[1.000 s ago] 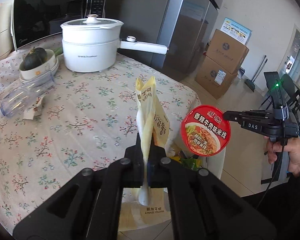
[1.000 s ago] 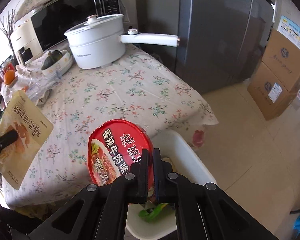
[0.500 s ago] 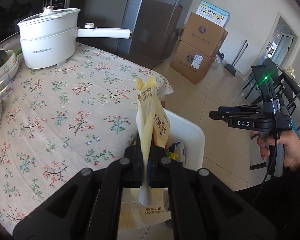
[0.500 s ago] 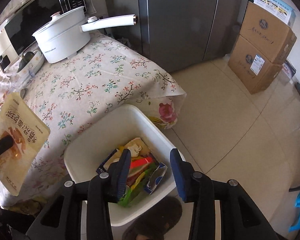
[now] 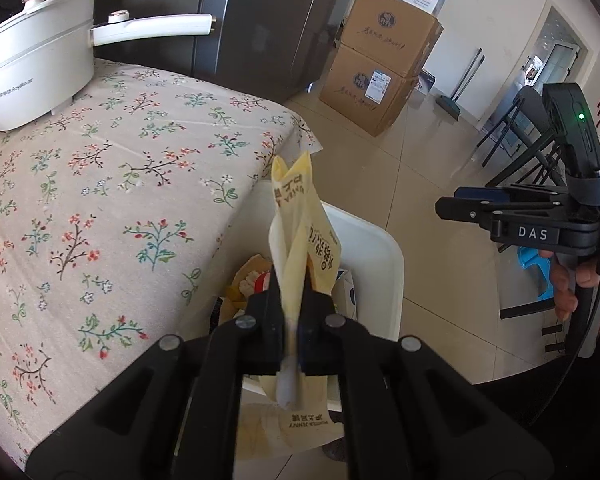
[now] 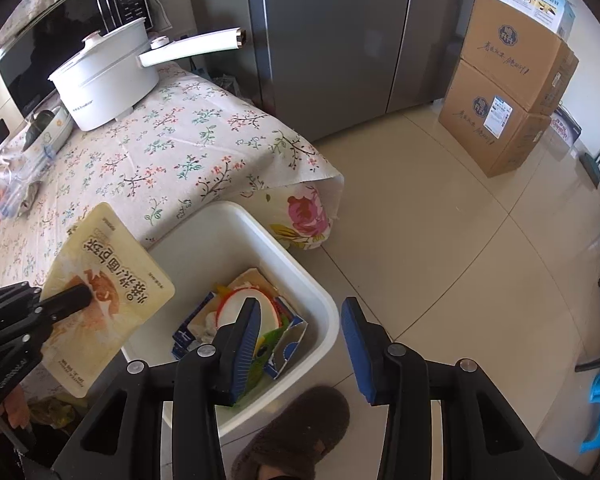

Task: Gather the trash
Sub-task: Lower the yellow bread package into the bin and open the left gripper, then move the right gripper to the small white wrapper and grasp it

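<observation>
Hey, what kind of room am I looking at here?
Most likely a home kitchen or dining corner: a steel fridge, a microwave and a white cooking pot on a table with a floral tablecloth, and a white trash bin beside it.

Both wrist views look down, sharing the white bin (image 5: 384, 248) (image 6: 320, 292).

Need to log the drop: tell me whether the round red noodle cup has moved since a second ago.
Yes. It left the right tool, now open, and lies down inside the white plastic bin.
</observation>
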A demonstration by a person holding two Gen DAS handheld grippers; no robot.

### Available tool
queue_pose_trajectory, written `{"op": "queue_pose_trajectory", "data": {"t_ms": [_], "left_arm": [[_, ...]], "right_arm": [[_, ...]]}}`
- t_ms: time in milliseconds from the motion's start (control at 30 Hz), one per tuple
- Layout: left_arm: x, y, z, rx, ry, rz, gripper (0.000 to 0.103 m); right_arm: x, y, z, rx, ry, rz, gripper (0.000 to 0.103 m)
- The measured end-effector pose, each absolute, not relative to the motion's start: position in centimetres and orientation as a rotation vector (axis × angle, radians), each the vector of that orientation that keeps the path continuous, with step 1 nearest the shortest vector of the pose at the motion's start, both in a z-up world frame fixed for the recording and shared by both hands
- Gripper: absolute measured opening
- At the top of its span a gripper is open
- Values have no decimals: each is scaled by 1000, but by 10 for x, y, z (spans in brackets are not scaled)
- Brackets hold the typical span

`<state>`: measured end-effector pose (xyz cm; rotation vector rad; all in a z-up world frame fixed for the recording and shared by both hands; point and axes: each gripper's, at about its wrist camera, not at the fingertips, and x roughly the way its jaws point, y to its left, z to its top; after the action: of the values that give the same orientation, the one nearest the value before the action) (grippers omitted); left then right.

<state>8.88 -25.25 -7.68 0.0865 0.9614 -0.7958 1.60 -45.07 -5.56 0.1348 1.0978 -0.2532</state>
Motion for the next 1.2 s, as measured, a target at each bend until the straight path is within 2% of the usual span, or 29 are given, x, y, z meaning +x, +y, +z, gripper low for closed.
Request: {"op": "queue_pose_trajectory", "data": {"t_ms": [67, 100, 233, 333, 400, 733, 900, 1200], "left_arm": [[92, -257, -81, 86, 970, -799, 9], [92, -259, -83, 88, 971, -801, 15], [97, -260, -86, 131, 975, -751, 53], [101, -253, -83, 138, 970, -723, 71], [103, -246, -81, 133, 974, -712, 77], [111, -203, -68, 125, 987, -617, 84], [116, -164, -57, 116, 968, -539, 90], [130, -77, -45, 42, 959, -365, 93]], "right_arm": [[15, -454, -57, 142, 1099, -263, 43], [15, -455, -57, 145, 1100, -267, 43], [16, -460, -56, 156, 1087, -276, 47], [18, -458, -53, 161, 1076, -272, 52], [21, -455, -51, 161, 1071, -267, 55], [40, -424, -41, 144, 1052, -222, 63], [54, -401, -33, 142, 1027, -204, 68], [88, -340, -26, 113, 1021, -127, 72]]}}
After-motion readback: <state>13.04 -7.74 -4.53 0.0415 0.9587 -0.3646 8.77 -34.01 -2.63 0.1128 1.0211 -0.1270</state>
